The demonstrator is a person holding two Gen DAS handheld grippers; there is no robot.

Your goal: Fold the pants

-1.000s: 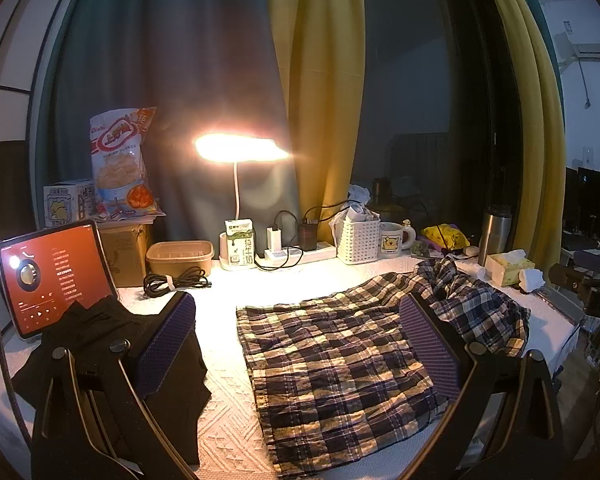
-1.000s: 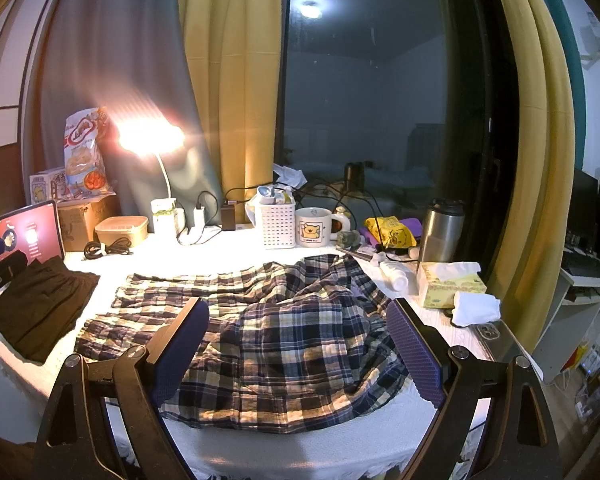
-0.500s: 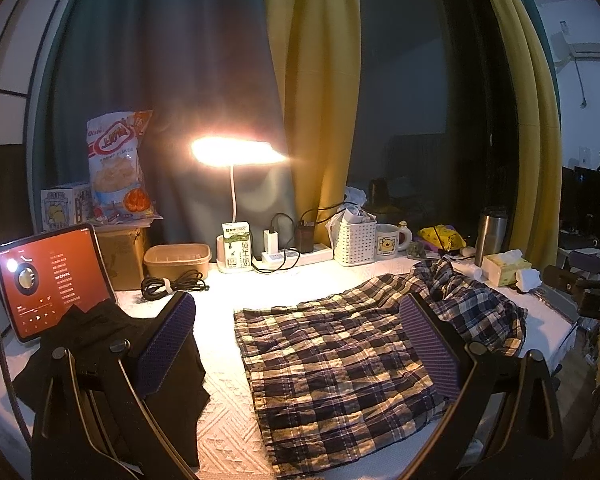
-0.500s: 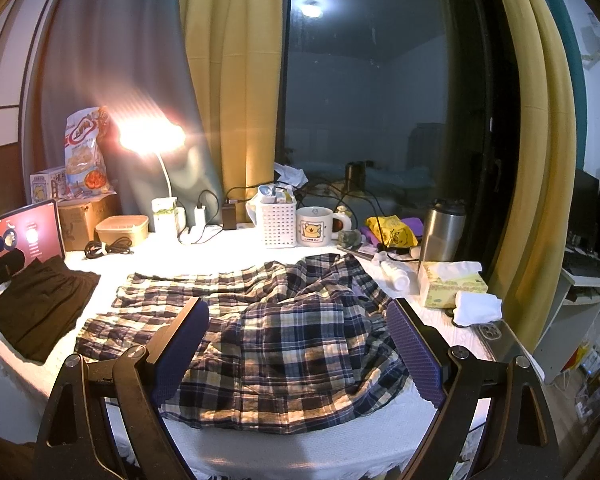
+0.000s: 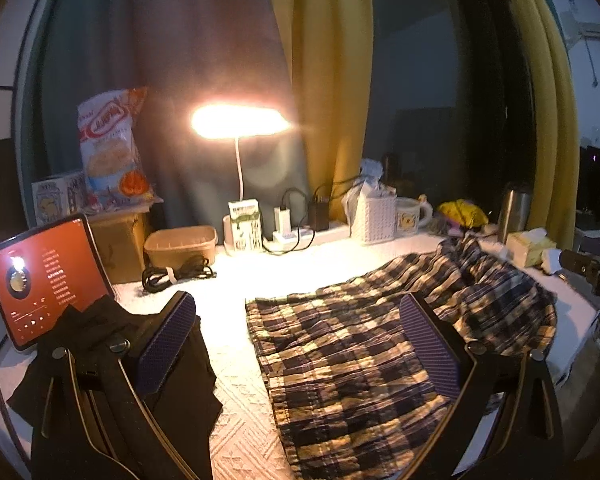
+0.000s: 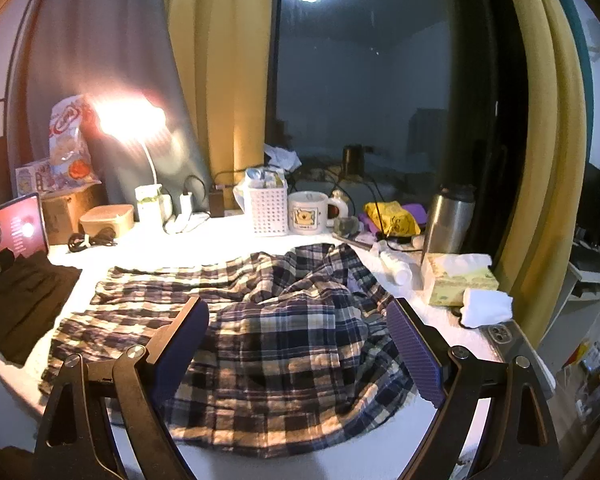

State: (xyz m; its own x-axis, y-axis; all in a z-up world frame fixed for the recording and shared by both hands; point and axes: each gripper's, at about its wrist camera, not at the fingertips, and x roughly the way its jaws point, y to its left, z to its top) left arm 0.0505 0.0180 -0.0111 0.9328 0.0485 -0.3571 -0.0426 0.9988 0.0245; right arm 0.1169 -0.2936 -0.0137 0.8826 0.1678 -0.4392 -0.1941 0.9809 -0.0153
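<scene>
Plaid pants lie spread on the white table cover, legs pointing left and the bunched waist end at the right. My left gripper hovers open above the table, over the leg cuffs, with nothing between its purple pads. My right gripper hangs open over the rumpled waist part, also holding nothing. A black garment lies folded at the left end of the table, partly behind the left gripper's left finger.
Along the back stand a lit desk lamp, a tablet, a snack bag, a beige box, a white basket, a mug, a steel flask and a tissue box. Curtains and a dark window rise behind.
Both grippers have stayed open. The left view has drifted slightly, with the scene sitting a little lower and left; the pants have not moved.
</scene>
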